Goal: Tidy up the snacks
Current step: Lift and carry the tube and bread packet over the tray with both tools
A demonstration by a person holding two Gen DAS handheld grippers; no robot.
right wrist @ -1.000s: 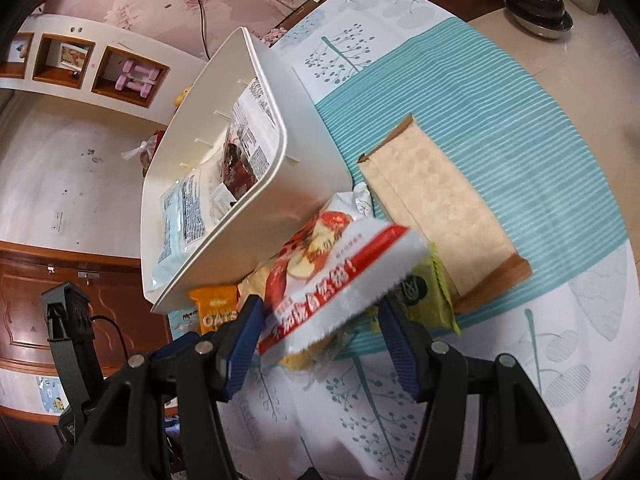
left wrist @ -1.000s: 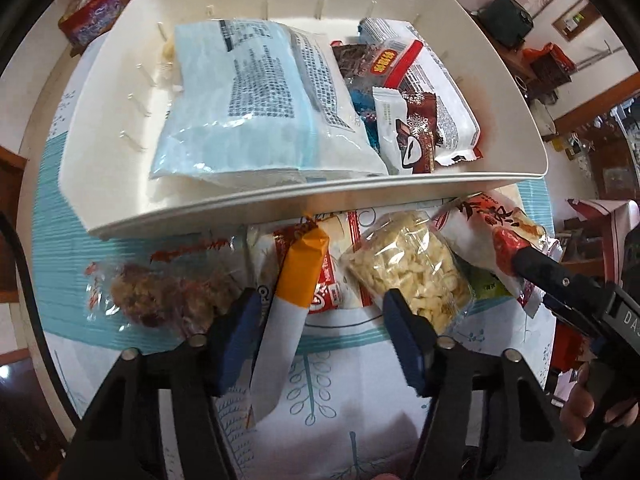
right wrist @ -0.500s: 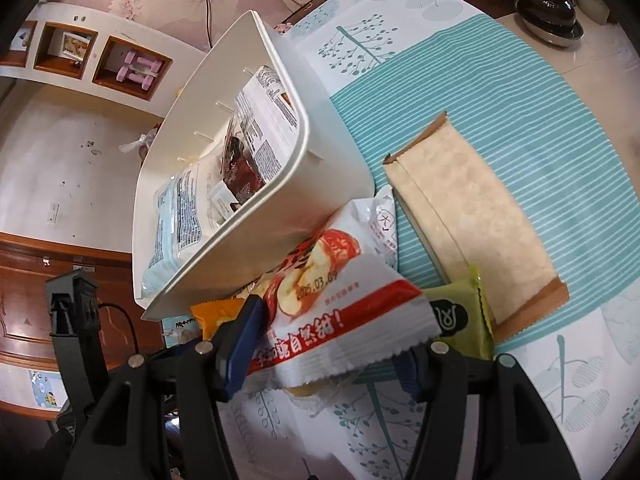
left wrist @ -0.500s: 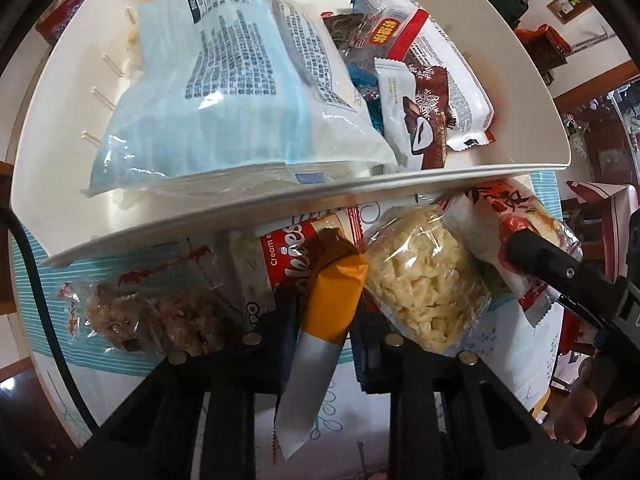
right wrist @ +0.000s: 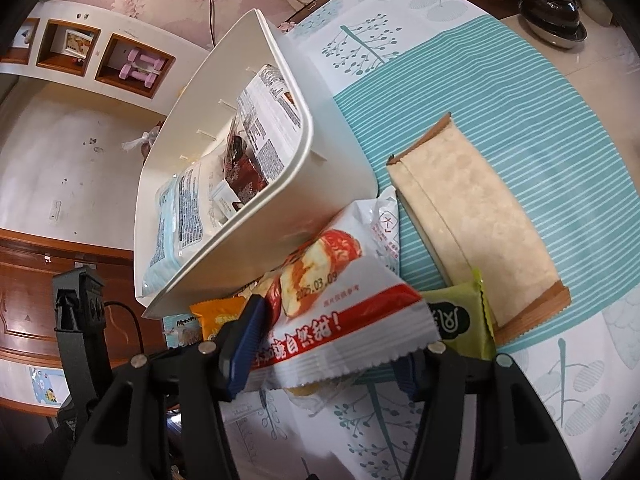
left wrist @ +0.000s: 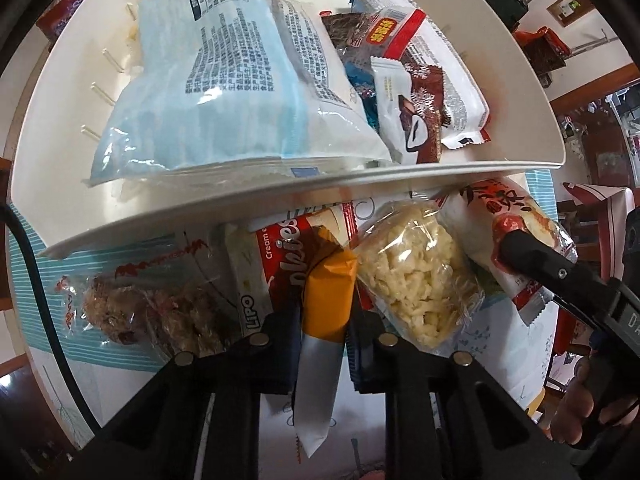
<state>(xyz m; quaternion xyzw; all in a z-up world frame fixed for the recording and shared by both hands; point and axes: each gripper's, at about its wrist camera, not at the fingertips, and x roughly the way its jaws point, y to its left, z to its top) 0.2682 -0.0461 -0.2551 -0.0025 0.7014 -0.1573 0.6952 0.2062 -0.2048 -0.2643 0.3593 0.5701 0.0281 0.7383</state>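
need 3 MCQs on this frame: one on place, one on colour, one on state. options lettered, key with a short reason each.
1. Where does the blue-and-white bag lie?
A. inside the white bin
B. on the tablecloth
C. in the right gripper

2. What colour is the end of the bar that points toward the bin?
A. green
B. orange
C. purple

3. How does the left gripper stand?
A. wide open above the bar
B. shut on the bar
C. shut on nothing

Key: 1 A, the bag rests within the bin's walls. 2 B, the wrapper is orange ahead of the pads and silver behind them. 3 B, both pads press the bar's sides.
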